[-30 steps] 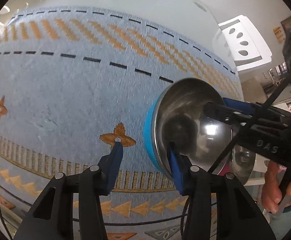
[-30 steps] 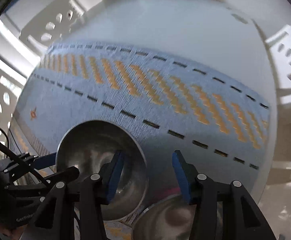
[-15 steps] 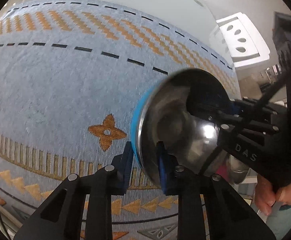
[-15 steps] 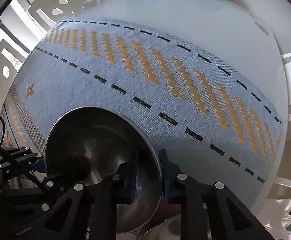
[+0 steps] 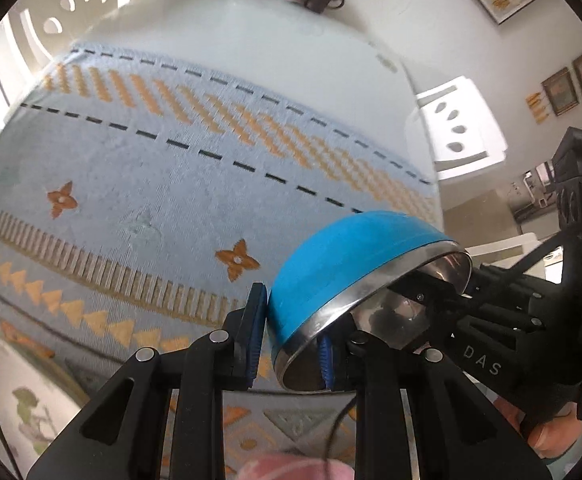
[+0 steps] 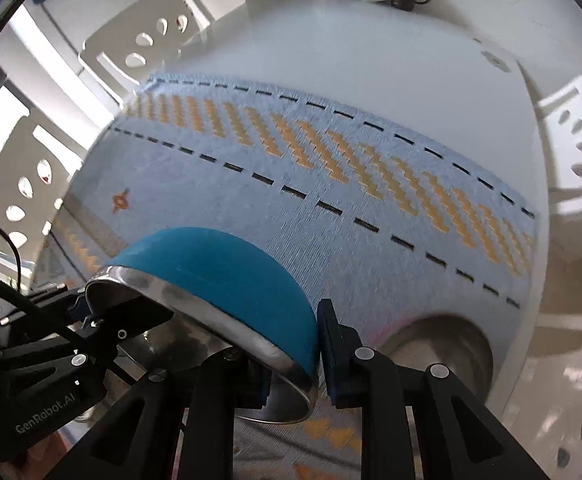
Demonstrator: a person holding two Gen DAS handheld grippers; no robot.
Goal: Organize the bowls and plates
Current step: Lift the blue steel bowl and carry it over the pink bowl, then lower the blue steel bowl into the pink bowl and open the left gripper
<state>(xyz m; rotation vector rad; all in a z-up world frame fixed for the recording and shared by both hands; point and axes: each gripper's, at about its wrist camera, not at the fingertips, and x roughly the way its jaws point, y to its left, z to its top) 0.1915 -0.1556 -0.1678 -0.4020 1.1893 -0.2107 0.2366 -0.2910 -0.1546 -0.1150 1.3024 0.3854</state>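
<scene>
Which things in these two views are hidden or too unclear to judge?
- Blue bowl inside: mostly hidden in both views, tilted away and behind both tools.
- Second steel bowl, right wrist view: blurred, partly behind the right tool.
- Pink thing, left wrist view: cut by the bottom edge.

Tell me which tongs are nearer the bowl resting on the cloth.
Right. The right tongs clamp the blue bowl's rim beside the resting bowl; the left tongs clamp its opposite rim, farther off.
</scene>
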